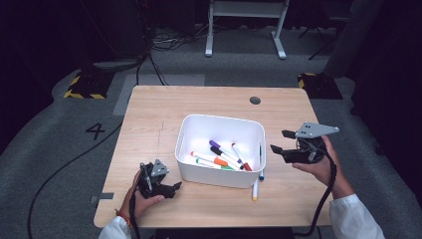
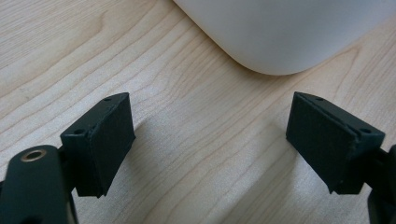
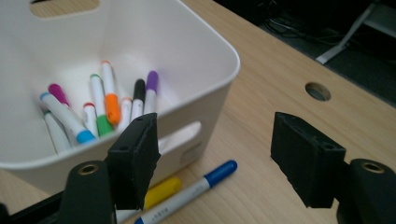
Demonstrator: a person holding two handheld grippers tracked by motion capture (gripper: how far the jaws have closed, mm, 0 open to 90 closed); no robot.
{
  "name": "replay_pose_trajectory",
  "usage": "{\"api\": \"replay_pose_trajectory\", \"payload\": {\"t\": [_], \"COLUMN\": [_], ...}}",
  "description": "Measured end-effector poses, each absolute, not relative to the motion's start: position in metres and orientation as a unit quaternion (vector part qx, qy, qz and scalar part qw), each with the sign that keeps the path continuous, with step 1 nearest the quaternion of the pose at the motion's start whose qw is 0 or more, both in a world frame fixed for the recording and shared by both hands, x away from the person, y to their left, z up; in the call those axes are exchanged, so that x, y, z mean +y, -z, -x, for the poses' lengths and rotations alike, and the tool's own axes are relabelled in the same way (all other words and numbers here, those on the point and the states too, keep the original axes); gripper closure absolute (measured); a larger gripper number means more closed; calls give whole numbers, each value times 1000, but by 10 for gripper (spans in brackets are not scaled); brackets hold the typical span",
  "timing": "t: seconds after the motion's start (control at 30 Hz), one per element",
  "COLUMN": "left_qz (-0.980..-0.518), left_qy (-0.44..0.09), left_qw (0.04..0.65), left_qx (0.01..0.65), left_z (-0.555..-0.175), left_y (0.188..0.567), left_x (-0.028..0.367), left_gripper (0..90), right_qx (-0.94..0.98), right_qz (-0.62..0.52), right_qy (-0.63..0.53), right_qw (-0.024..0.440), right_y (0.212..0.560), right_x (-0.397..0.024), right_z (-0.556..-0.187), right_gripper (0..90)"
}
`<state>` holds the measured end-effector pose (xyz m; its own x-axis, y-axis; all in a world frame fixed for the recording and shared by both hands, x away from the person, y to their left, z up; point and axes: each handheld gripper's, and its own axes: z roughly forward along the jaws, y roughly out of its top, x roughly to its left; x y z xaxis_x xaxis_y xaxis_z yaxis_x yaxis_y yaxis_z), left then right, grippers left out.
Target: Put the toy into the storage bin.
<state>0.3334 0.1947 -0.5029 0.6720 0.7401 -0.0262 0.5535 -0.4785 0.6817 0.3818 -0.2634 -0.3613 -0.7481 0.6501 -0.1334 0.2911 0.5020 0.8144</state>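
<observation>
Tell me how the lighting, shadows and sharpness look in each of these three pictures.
High view: the table is brightly lit, the room behind almost black, detail soft. Left gripper view: wood grain sharp, soft jaw shadows on the wood, the white bin evenly lit, without glare. Right gripper view: the markers in the bin are fairly crisp, the near jaws slightly soft, the background dark and blurred.

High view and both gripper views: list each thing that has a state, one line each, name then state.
white bin: upright, open-topped, markers inside.
markers in the bin: capped, lying loose on its floor.
blue-capped marker: capped, lying on the table beside the bin.
yellow-capped marker: capped, lying on the table against the bin.
left gripper: jaws open, nothing between them.
right gripper: jaws open, nothing between them.
</observation>
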Motion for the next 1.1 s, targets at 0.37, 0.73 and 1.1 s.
{"api": "replay_pose_trajectory", "payload": {"t": [0.37, 0.73, 1.1], "left_qz": [-849, -849, -849], "left_qy": [-137, -138, -138], "left_qw": [340, 340, 340], "left_qx": [381, 381, 381], "left_z": [-333, -333, -333], "left_y": [503, 503, 503], "left_x": [195, 195, 195], "left_gripper": [153, 153, 153], "right_qx": [833, 835, 842], "right_qz": [-348, -376, -385], "right_qy": [-391, -372, -350], "right_qw": [180, 152, 141], "right_y": [434, 472, 487], "right_x": [-278, -259, -253], "right_z": [-389, -396, -402], "right_gripper": [262, 255, 261]}}
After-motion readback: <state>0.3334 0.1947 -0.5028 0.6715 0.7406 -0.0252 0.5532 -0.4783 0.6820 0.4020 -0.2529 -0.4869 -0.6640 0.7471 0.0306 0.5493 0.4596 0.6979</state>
